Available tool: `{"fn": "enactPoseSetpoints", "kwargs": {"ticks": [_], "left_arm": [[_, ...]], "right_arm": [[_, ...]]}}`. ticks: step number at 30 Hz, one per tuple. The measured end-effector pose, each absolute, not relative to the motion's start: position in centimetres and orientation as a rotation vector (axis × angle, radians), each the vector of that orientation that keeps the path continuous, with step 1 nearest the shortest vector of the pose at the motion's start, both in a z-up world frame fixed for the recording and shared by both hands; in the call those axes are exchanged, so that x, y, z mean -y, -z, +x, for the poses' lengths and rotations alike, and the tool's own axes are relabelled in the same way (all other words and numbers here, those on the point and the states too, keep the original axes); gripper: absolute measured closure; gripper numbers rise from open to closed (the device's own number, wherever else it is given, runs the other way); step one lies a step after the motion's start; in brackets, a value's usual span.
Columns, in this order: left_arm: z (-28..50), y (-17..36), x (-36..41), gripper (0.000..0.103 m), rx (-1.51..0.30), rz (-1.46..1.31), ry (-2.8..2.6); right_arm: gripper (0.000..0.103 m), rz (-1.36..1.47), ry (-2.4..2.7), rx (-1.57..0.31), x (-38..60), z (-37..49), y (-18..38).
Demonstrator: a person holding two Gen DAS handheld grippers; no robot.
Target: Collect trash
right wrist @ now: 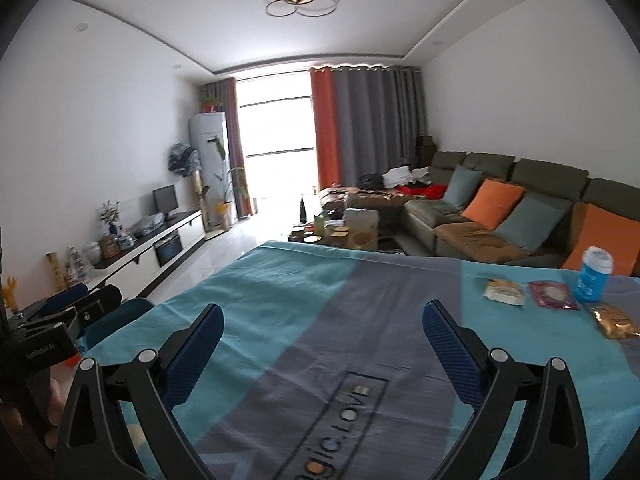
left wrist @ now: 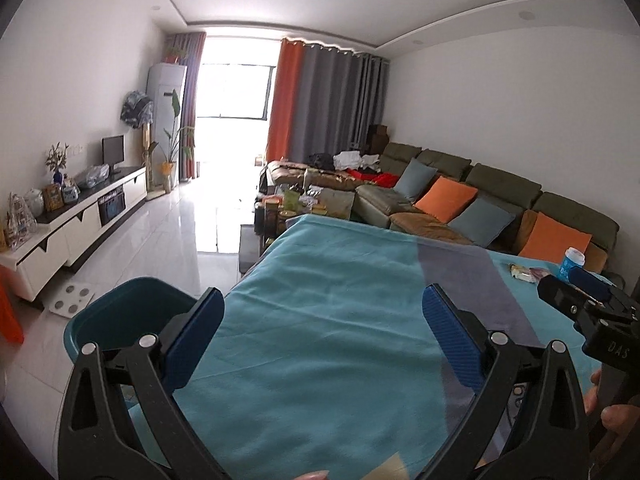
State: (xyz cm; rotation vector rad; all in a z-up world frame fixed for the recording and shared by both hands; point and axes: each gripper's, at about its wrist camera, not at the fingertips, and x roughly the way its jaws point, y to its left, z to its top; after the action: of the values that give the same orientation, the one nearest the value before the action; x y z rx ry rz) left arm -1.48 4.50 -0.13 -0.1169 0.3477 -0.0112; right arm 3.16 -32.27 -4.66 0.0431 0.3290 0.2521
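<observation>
Trash lies at the table's far right: a white-yellow snack wrapper (right wrist: 504,291), a dark red packet (right wrist: 553,295), a gold wrapper (right wrist: 614,322) and a blue cup with a white lid (right wrist: 593,276). The cup (left wrist: 571,264) and wrappers (left wrist: 527,273) also show in the left wrist view. A teal bin (left wrist: 132,316) stands at the table's left edge. My left gripper (left wrist: 323,334) is open and empty over the cloth beside the bin. My right gripper (right wrist: 323,344) is open and empty over the grey stripe, left of the trash.
A teal and grey cloth (right wrist: 320,300) covers the table. A green sofa with cushions (right wrist: 500,216) runs along the right. A cluttered coffee table (right wrist: 340,234) stands beyond the table. A white TV cabinet (left wrist: 80,216) lines the left wall.
</observation>
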Motion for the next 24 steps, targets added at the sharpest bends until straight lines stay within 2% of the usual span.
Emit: {"fn": "enactPoseSetpoints", "kwargs": {"ticks": [24], "left_arm": [[-3.5, -0.8, 0.0, 0.006, -0.239, -0.017, 0.051]], "right_arm": [[0.007, 0.06, -0.108, -0.239, 35.6, 0.4, 4.6]]}}
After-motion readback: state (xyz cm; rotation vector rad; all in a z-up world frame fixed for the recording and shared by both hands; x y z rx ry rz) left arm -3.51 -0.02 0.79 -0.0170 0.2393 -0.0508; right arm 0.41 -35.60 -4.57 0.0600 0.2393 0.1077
